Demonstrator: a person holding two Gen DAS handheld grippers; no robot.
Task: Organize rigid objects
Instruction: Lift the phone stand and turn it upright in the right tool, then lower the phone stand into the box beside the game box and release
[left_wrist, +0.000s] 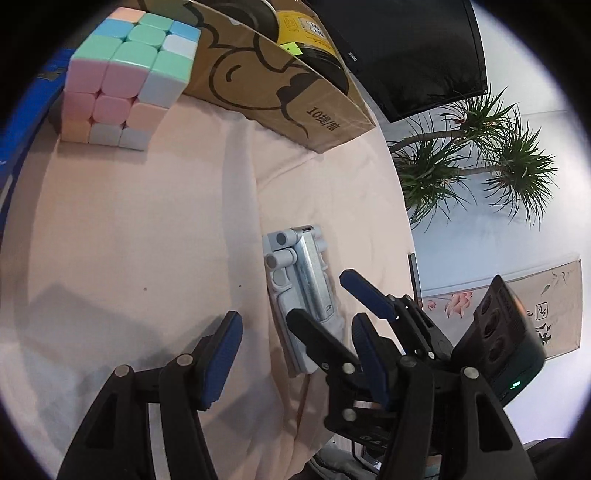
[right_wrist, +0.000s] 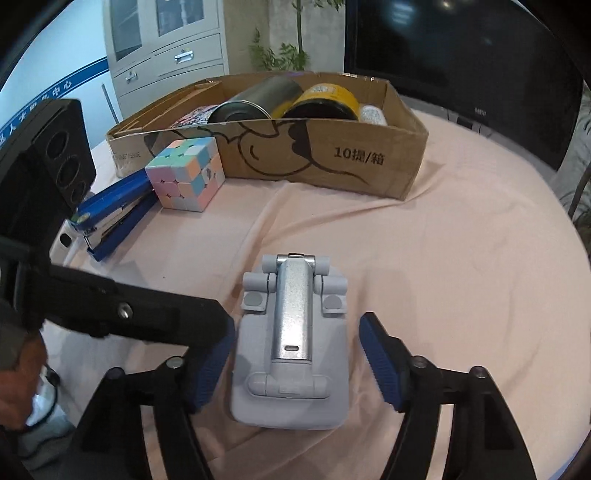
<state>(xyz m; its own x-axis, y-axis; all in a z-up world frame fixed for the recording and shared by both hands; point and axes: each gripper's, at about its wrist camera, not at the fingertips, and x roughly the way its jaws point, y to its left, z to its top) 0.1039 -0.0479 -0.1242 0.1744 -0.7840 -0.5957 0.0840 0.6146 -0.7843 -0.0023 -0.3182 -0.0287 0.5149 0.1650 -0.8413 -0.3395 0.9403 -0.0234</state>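
The right gripper (right_wrist: 295, 365) stands open astride the folded grey phone stand (right_wrist: 291, 354) lying on the pink tablecloth (right_wrist: 443, 258), its pads apparently not yet pressing, so closing off-centre could skid it into the left gripper's (left_wrist: 288, 350) empty, half-spread jaws alongside.

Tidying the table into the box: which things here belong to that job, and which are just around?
Job: folded phone stand, pastel cube, blue stapler, cardboard box, cans already inside.
Around: monitor, cabinet, plants.

stapler (right_wrist: 110, 218) partly behind cube (right_wrist: 186, 173)
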